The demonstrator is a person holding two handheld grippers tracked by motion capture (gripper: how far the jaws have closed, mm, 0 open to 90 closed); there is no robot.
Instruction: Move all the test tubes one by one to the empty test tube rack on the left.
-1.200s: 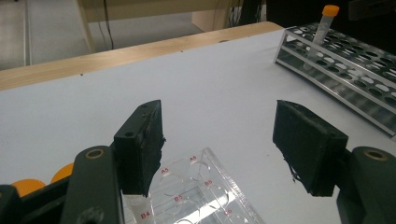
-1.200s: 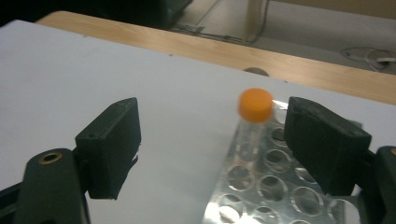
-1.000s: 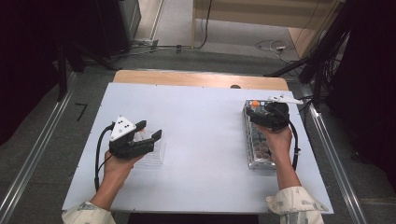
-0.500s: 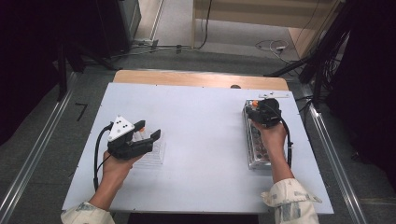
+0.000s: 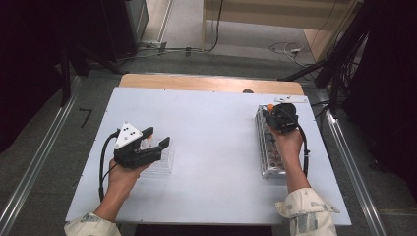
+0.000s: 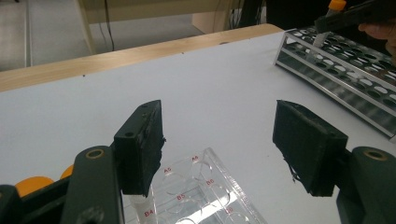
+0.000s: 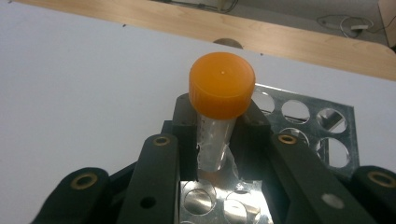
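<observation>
A clear tube with an orange cap (image 7: 222, 84) stands upright at the far end of the metal tube rack (image 7: 322, 126). My right gripper (image 7: 217, 135) has just been closing and is now shut on the tube's body just below the cap. In the high view the right gripper (image 5: 272, 112) sits over the rack (image 5: 270, 160) at the table's right, with the orange cap (image 5: 270, 106) at its tip. My left gripper (image 5: 156, 137) hovers open over a clear well plate (image 5: 162, 162) at the left, with nothing between its jaws. The well plate (image 6: 201, 186) lies under the left gripper (image 6: 219, 140).
The rack (image 6: 345, 60) has several empty holes along its length. The white tabletop (image 5: 216, 142) spreads between the two hands, and a wooden strip (image 5: 196, 82) runs along its far edge. Cables trail from both grippers. An orange object (image 6: 28, 184) peeks out behind the left jaw.
The right gripper's jaws closed onto the orange-capped tube at the rack's far end. The left hand and gripper stayed where they were.
</observation>
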